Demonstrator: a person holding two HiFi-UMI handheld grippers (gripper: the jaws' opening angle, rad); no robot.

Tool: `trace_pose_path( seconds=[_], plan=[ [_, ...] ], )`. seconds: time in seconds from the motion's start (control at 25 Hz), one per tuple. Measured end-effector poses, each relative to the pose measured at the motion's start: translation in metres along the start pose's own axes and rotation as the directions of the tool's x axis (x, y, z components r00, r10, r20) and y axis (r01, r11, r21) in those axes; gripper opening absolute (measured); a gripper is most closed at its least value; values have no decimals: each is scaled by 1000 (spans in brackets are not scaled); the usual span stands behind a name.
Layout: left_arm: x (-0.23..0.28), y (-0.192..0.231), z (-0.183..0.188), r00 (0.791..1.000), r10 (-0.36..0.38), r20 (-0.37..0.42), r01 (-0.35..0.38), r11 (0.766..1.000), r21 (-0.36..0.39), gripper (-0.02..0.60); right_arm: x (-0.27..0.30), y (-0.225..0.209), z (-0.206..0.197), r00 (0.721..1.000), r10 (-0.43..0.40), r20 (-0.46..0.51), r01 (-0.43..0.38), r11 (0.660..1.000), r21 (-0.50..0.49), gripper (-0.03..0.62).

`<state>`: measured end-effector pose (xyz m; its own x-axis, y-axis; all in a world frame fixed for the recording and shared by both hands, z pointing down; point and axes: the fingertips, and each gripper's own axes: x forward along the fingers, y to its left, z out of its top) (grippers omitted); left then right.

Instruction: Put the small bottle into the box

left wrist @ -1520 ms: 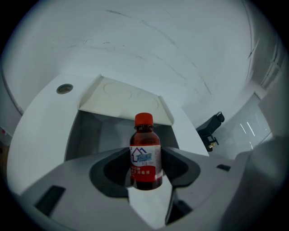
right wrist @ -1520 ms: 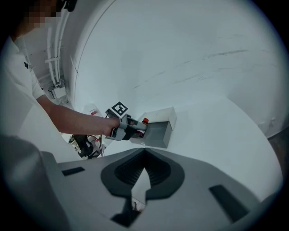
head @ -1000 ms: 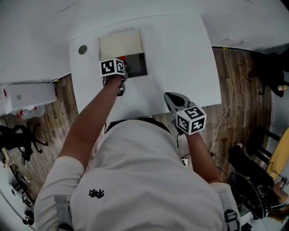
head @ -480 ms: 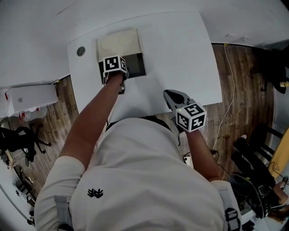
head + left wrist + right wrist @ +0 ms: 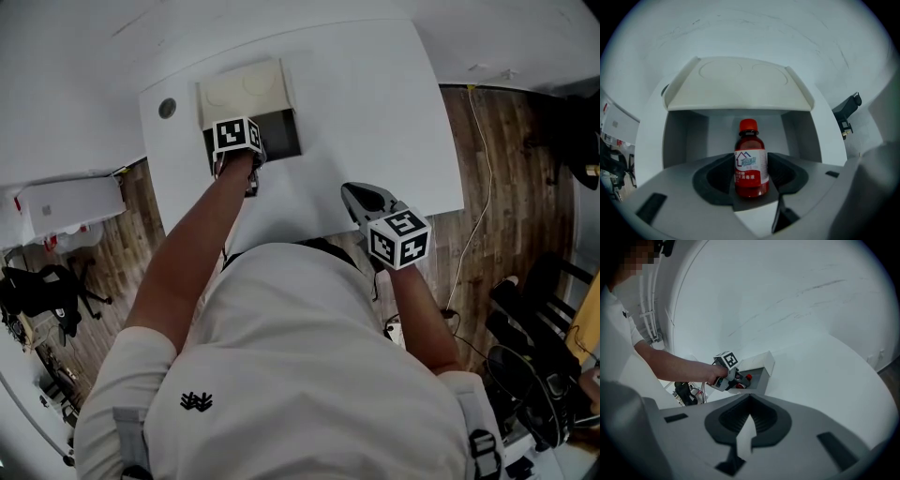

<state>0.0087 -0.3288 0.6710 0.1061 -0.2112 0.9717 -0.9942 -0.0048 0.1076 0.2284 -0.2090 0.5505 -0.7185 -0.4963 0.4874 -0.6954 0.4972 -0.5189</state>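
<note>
A small red bottle (image 5: 751, 164) with a red cap and a white label stands upright between the pads of my left gripper (image 5: 751, 180), which is shut on it. Right behind it is the white box (image 5: 740, 84), lid tipped back and dark inside. In the head view the left gripper (image 5: 255, 142) is at the box (image 5: 242, 89) opening, and its marker cube hides the bottle. The right gripper view shows the red cap (image 5: 748, 377) at the box (image 5: 761, 364) mouth. My right gripper (image 5: 352, 195) hovers near the table's front edge, shut and empty (image 5: 750, 401).
The box stands at the back left of a white table (image 5: 375, 112), with a round grey grommet (image 5: 167, 108) to its left. A black clamp (image 5: 846, 112) sticks out to the right of the box. Wood floor, a cable (image 5: 478, 187) and a white cabinet (image 5: 70, 202) surround the table.
The left gripper has edged slightly farther over the box opening, and its cube now hides the red bottle in the head view. The right gripper has barely moved.
</note>
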Motion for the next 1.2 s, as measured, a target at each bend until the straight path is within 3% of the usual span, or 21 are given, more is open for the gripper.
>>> trace_pose_path(
  seconds=[0.76, 1.2],
  plan=[
    [-25, 7, -1, 996, -59, 69, 60, 998, -24, 245, 11, 13, 1, 998, 62, -11, -62, 998, -10, 6],
    [-48, 0, -7, 987, -116, 112, 116, 993, 6, 257, 17, 29, -8, 996, 85, -37, -86, 996, -34, 6]
  ],
)
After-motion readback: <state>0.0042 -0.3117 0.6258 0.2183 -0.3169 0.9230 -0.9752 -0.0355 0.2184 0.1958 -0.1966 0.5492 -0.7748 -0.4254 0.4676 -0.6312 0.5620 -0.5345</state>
